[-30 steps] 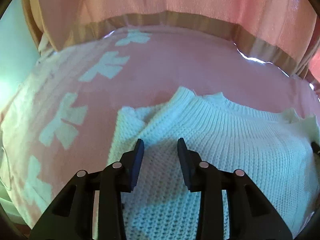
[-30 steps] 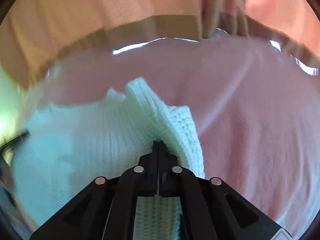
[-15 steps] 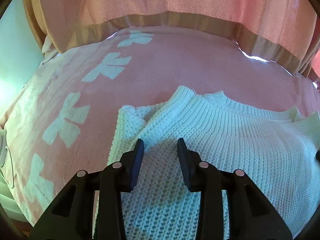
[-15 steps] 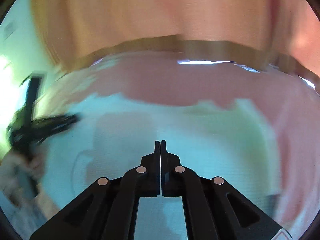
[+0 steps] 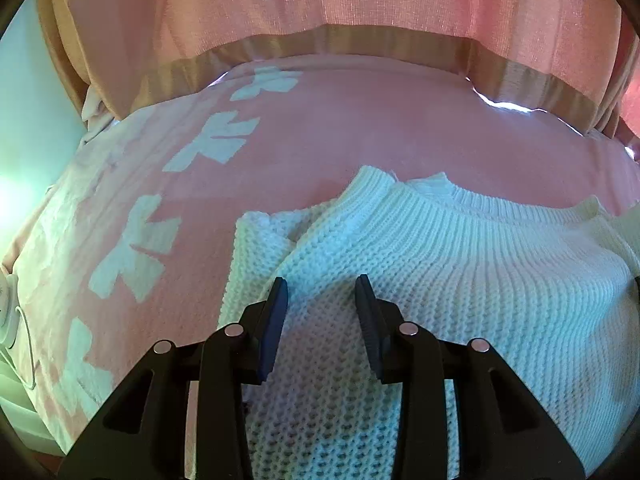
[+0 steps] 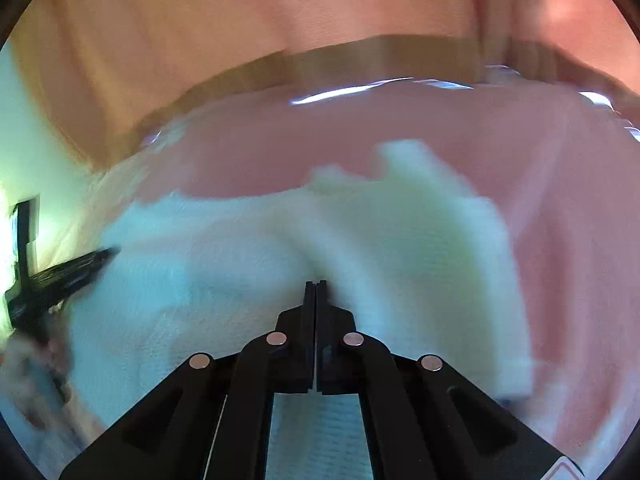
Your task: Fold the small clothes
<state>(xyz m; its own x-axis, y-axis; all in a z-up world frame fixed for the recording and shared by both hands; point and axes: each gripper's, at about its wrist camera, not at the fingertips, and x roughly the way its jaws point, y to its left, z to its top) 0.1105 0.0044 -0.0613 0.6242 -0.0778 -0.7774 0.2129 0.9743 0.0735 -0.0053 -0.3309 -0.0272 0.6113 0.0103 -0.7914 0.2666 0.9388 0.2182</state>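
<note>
A white knit sweater point(image 5: 460, 264) lies flat on a pink bedspread point(image 5: 360, 132), its ribbed collar toward the far side. My left gripper point(image 5: 321, 284) hovers open over the sweater's left shoulder with nothing between its fingers. In the blurred right wrist view the same sweater point(image 6: 240, 260) has a sleeve point(image 6: 460, 260) folded across its right side. My right gripper point(image 6: 316, 285) is shut just above the crease beside that sleeve, and I see no fabric between its fingers. The left gripper point(image 6: 60, 276) and the hand holding it show at the left edge of the right wrist view.
The bedspread carries a row of white bow shapes point(image 5: 132, 248) down its left side. A pink curtain point(image 5: 360, 0) with a tan hem hangs behind the bed. A white cable point(image 5: 10, 308) lies at the left edge, next to a pale wall.
A second ago the right gripper was shut on the sleeve's edge. The sleeve now lies folded on the sweater, and the empty gripper swung left, then back right. The left gripper stayed put.
</note>
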